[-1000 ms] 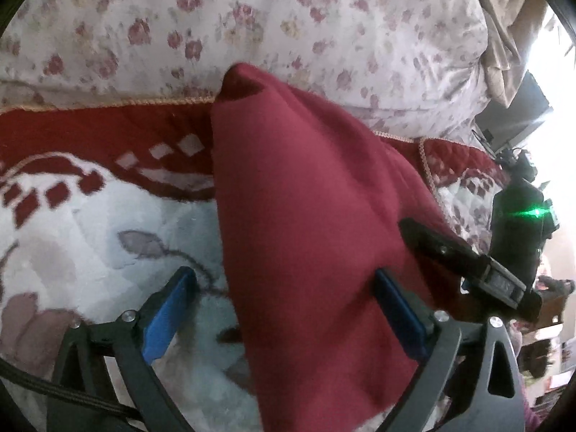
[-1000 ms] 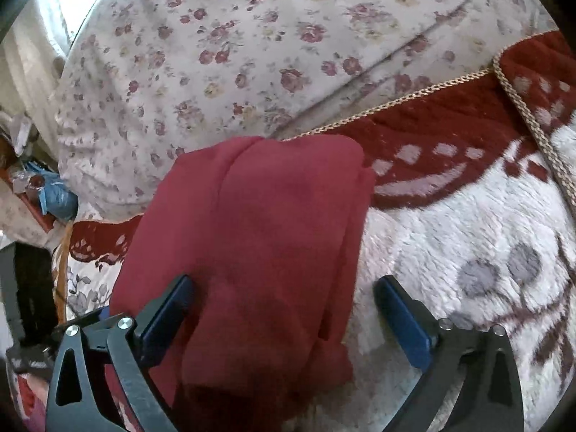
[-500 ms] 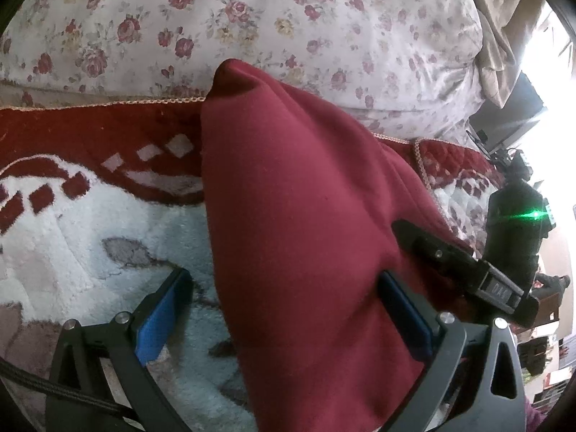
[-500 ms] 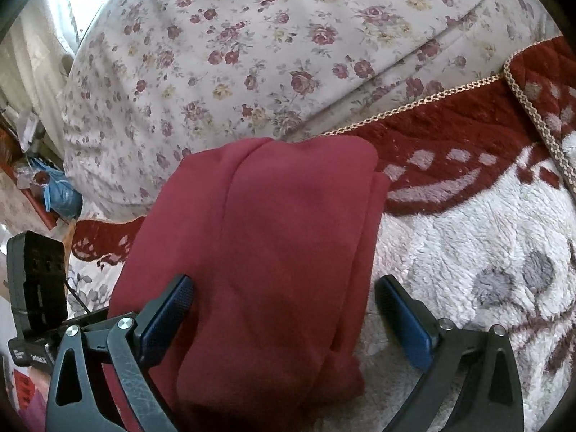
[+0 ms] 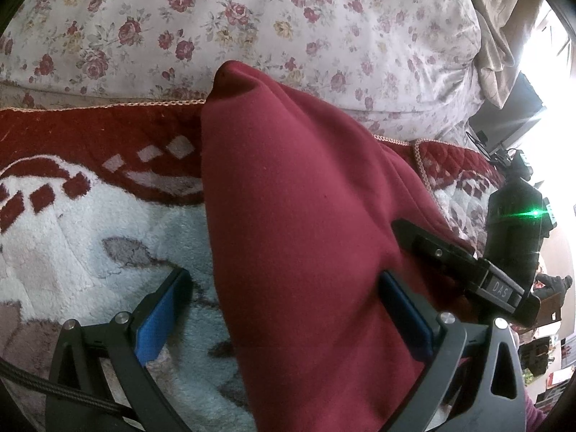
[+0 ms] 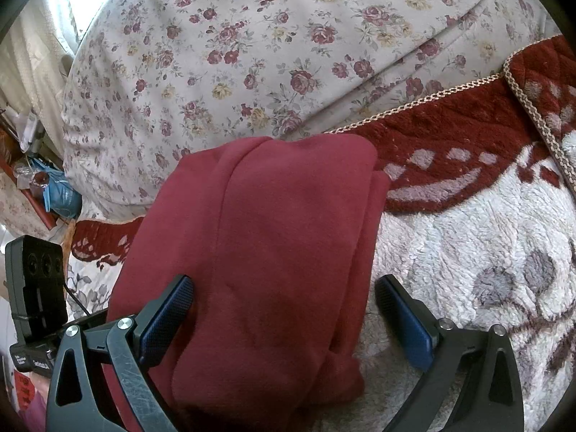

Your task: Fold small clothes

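A dark red garment (image 5: pixel 298 223) lies folded in a long bundle on a fleece blanket (image 5: pixel 72 216); it also shows in the right wrist view (image 6: pixel 273 252). My left gripper (image 5: pixel 284 309) is open, its blue pads wide apart, with the garment's left edge lying between them. My right gripper (image 6: pixel 284 309) is open too, straddling the garment's right edge. Neither pinches the cloth. The right gripper's body (image 5: pixel 464 270) shows past the garment in the left wrist view.
A floral quilt (image 5: pixel 252 18) is bunched behind the garment, also in the right wrist view (image 6: pixel 288 54). The red and white blanket (image 6: pixel 468 234) has a braided edge. Clutter and a blue bag (image 6: pixel 59 194) lie off the bed at left.
Both grippers have stayed open around the garment. The views have shifted slightly, with the garment sitting a little lower and closer in each frame.
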`<state>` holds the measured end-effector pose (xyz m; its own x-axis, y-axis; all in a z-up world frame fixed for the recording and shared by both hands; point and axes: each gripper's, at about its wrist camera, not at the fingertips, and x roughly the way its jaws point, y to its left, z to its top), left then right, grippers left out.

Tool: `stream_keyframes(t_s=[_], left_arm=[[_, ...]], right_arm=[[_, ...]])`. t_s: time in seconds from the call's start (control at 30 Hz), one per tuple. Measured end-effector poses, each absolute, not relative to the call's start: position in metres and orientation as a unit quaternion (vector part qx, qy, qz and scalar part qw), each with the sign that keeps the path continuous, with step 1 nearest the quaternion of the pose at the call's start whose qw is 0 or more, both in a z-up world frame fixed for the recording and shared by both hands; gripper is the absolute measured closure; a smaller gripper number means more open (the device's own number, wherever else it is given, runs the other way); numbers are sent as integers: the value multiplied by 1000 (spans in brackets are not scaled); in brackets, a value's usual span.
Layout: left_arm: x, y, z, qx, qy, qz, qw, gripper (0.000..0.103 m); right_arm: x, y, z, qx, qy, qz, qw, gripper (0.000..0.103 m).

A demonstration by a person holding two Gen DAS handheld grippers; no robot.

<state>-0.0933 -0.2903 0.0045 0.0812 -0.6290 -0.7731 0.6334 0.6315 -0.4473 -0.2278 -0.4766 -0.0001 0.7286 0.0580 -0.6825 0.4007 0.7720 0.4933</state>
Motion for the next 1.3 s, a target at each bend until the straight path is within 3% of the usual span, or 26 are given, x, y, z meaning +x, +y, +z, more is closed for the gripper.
stream_keyframes(t_s=[0.6,0.67,0.7,0.73,0.87,1.03,1.2,1.3], left_arm=[[-94,-289,5,3,522,-428,738,1],[-95,-289,7,6,517,-431,740,8],[-96,-289,7,6,516,-436,737,20],[-98,-291,7,5,518,-442,733,27],[-105,-293,11,21,503,-445,741,35],[-108,-288,21,18,496,-446,745,55],[-126,-266,46,17,488,-447,749,61],[-141,-246,62,20,493,-443,749,61]], right_arm=[[-226,-477,2,314,353,-101,875,1],[-226,-476,4,308,352,-98,879,7],[-225,-475,5,306,350,-90,881,16],[-224,-473,7,302,349,-86,883,18],[-222,-471,8,290,354,-87,885,23],[-222,-468,12,287,351,-83,887,33],[-233,-459,30,295,341,-69,890,48],[-243,-443,44,300,346,-46,888,50]])
